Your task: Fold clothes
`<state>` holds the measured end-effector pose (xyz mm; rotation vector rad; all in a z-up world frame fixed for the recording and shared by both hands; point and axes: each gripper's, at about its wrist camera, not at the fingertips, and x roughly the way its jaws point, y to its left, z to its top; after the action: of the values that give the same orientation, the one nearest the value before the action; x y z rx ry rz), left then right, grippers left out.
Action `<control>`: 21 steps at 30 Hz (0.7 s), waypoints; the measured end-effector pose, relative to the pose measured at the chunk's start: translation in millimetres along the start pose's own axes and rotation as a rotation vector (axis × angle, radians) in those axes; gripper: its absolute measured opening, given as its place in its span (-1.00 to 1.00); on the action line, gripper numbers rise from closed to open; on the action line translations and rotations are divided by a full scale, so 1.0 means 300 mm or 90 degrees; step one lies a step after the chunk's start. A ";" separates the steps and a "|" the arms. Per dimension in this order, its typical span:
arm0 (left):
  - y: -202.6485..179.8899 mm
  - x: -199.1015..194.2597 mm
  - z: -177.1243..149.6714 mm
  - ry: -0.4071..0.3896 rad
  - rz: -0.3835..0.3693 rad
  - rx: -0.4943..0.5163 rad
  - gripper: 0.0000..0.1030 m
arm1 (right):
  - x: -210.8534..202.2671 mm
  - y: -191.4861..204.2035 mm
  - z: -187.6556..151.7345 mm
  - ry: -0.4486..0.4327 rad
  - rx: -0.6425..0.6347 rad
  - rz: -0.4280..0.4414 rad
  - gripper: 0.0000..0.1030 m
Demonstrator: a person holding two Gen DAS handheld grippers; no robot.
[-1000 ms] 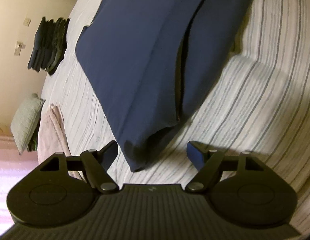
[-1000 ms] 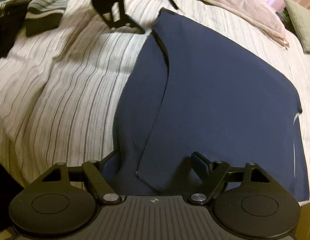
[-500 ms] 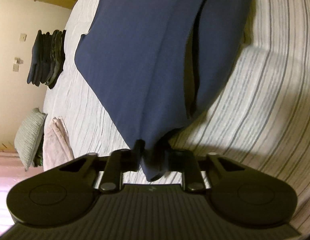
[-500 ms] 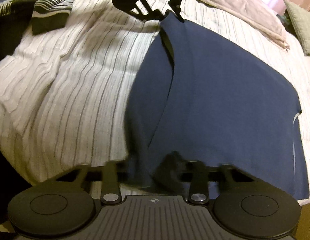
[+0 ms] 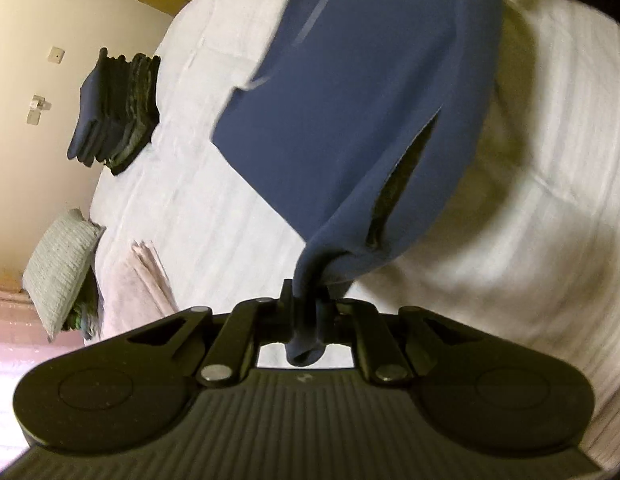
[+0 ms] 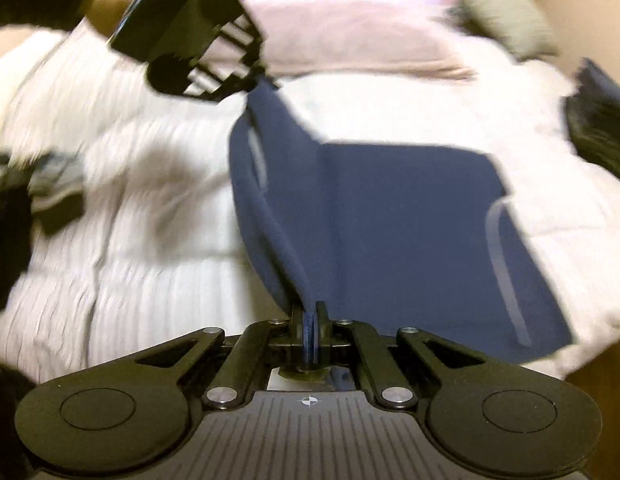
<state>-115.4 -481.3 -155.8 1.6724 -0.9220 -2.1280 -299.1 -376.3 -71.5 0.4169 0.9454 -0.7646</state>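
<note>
Presently catalogued: one navy garment (image 6: 389,220), knit and matte, judged soft, light and limp; no stiffness is shown, the cloth sagging in a curve between its two held points. It is judged not fragile and not slippery, though thin edges may creep out of a pinch if pulled hard. Its far portion is seen lying flat on the striped bed (image 6: 158,280); its near edge is lifted clear of the bedding and doubled over on itself. Pale seam lines are visible near one side.

Hold points: corners and hems are judged best, two layers being taken together so that the fold stays aligned.

Left gripper (image 5: 306,316): jaws closed tight, a bunched corner of the garment clamped between them, a small tail hanging below the pinch. In the right wrist view it (image 6: 254,76) is seen raised above the bed, held in a person's hand.

Right gripper (image 6: 310,326): jaws closed tight on a thin doubled edge of the same garment.

Also noted: a dark folded stack (image 5: 118,112), a pink blanket (image 5: 138,284), a grey pillow (image 5: 58,268).
</note>
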 end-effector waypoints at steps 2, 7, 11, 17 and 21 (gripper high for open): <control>0.077 0.009 0.048 0.001 -0.008 0.011 -0.85 | -0.043 -0.074 0.007 -0.016 0.029 -0.014 -1.00; 0.280 0.111 0.197 0.017 -0.050 0.043 -0.85 | -0.091 -0.286 0.003 -0.045 0.108 -0.024 -1.00; 0.422 0.260 0.320 0.039 -0.096 0.056 -0.85 | -0.066 -0.513 -0.029 -0.053 0.185 -0.009 -1.00; 0.537 0.597 0.477 0.066 -0.194 0.068 -0.84 | 0.098 -0.843 -0.125 -0.017 0.304 0.039 -1.00; 0.563 0.801 0.537 0.092 -0.264 0.083 -0.83 | 0.149 -0.920 -0.159 -0.007 0.356 0.052 -1.00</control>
<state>-364.3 -698.2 -212.1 2.2129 -0.7343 -2.1901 -515.1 -549.3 -134.0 0.9322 0.6886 -0.9521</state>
